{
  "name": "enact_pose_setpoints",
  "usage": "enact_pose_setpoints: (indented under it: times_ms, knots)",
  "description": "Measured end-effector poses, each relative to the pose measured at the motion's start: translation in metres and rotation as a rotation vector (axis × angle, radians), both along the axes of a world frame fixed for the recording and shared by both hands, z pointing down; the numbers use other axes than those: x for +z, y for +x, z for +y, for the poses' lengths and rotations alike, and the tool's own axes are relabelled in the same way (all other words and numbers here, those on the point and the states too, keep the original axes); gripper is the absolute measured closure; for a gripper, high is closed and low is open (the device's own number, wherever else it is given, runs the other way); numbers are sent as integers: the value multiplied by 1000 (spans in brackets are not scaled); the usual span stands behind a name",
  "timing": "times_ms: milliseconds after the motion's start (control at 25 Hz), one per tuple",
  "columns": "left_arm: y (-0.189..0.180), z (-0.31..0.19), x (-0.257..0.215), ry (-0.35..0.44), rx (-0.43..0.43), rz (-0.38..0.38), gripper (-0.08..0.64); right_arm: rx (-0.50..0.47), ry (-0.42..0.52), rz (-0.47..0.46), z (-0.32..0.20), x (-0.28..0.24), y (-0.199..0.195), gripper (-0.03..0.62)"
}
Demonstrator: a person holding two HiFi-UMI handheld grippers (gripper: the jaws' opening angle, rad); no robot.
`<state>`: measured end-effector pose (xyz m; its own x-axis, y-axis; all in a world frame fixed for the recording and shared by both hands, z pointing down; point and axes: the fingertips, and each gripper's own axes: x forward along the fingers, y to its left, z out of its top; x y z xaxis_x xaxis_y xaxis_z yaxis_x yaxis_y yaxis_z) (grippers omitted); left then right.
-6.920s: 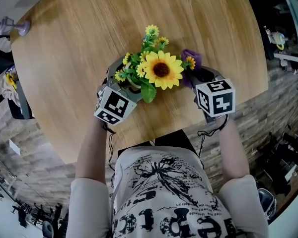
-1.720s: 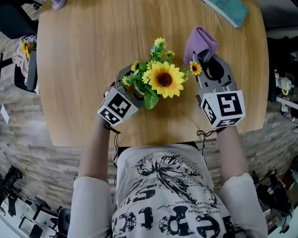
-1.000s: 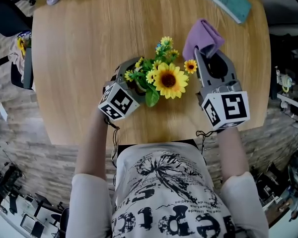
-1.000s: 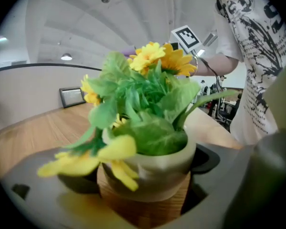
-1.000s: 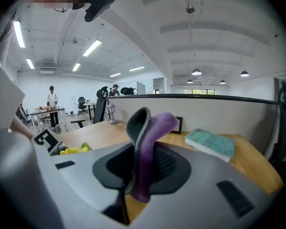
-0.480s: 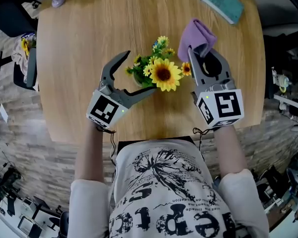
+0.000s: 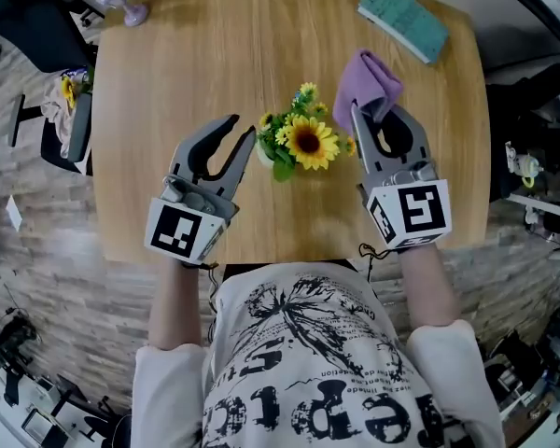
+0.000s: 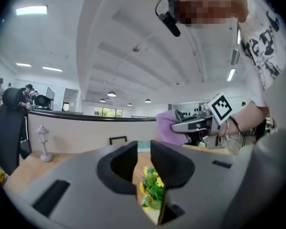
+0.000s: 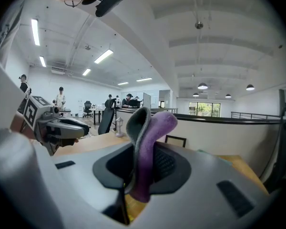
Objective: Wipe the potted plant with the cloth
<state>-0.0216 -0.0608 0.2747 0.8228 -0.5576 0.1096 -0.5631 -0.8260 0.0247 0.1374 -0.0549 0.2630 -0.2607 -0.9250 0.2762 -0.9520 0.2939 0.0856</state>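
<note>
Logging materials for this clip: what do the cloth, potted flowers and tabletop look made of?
Cloth: soft purple fabric, possibly microfibre; it folds limply.
Potted flowers: probably artificial; stiff, evenly coloured petals.
Tabletop: wood or wood-look laminate, matte; visible grain.

A pale wooden table (image 7: 261, 63) with rounded corners stands on a grey-brown plank floor (image 7: 37, 278). A black office chair (image 7: 28, 21) sits at the upper left of the head view. In the claw views, a white ceiling (image 9: 219, 23) carries strip lights (image 9: 36, 31) and round lamps (image 9: 202, 86). A long white half-wall (image 8: 86, 132) with a dark top runs behind the table. Windows (image 9: 207, 109) far back show green.
</note>
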Motion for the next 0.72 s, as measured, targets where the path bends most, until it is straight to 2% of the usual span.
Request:
enact_pose_setpoints:
  times_ms: [120,160,560,720]
  knots:
    - [-12,-5,-18,10,-52,6,544,-4,27,-2,2,-13,-5,512]
    - [-17,-5,-24,11,-65,3,555,-7,30,-3,4,-17,-8,512]
    - [-39,-17,-59,49,-168,-48,555,-54,66,23,7,-34,-29,520]
    - [-43,-24,-61,46,-199,-32,555,-52,62,33,9,-33,-29,525]
